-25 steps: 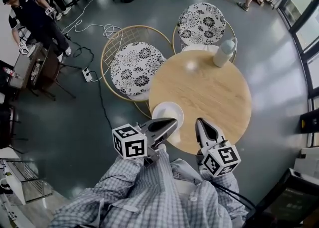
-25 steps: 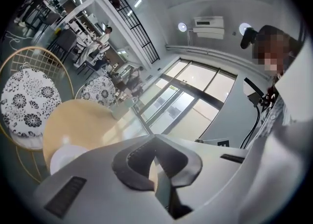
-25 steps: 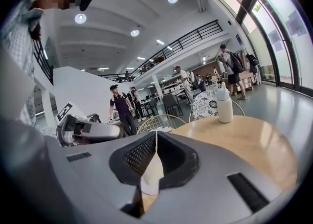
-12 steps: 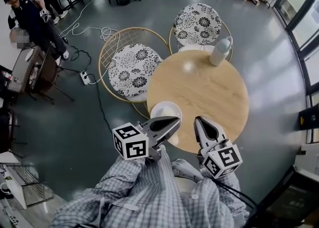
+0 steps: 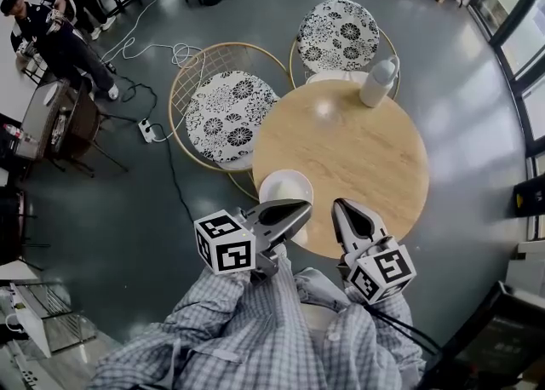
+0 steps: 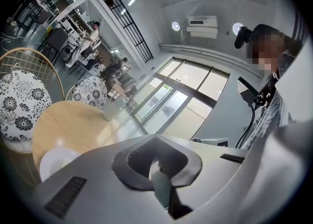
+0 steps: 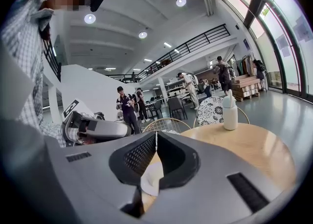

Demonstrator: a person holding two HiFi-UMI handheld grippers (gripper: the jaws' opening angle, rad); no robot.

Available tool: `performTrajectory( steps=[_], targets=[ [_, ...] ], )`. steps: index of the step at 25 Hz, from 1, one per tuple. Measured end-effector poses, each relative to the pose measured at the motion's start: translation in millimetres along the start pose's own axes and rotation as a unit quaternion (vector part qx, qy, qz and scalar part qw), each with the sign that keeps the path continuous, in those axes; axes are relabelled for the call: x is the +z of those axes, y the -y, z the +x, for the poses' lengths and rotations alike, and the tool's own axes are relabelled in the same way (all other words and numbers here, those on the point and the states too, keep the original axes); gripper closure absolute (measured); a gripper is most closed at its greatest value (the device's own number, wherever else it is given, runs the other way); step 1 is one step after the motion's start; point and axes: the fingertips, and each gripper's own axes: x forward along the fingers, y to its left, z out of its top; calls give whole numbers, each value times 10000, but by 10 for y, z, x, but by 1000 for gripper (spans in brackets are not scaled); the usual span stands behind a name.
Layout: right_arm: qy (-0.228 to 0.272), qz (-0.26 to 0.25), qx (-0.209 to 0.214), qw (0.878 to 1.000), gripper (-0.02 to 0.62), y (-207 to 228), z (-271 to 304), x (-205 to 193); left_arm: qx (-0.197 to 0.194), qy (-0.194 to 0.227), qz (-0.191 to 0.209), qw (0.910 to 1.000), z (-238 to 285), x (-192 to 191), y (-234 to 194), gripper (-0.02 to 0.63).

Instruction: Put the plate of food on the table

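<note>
A white plate (image 5: 285, 186) lies on the round wooden table (image 5: 358, 154) near its front left edge; it looks bare white. It also shows in the left gripper view as the plate (image 6: 56, 162) at lower left, and the plate (image 7: 150, 179) peeks through the gap behind the right jaws. My left gripper (image 5: 303, 209) hovers just in front of the plate, shut with nothing in it. Over the table's front edge, right of the plate, my right gripper (image 5: 341, 207) is also shut and holds nothing. The jaw tips meet in both gripper views (image 6: 155, 139) (image 7: 155, 133).
A white bottle (image 5: 379, 82) stands at the table's far edge. Two wire chairs with patterned cushions (image 5: 230, 116) (image 5: 342, 35) stand at the table's far left. A cable and power strip (image 5: 146, 129) lie on the floor. People (image 5: 55, 35) stand far left.
Only the head camera shifts slightly. Both grippers stay shut in about the same place, and the plate has not moved on the table.
</note>
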Motion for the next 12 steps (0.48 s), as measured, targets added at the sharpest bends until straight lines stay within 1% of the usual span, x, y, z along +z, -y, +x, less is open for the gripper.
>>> performTrajectory(
  steps=[5, 12],
  targets=[
    [-174, -85, -119, 9997, 580, 28, 8, -71, -54, 18, -86, 9999, -3, -5, -4, 598],
    [-242, 42, -155, 9996, 580, 33, 20, -85, -128, 61, -200, 9997, 5, 15, 13, 598]
  ],
)
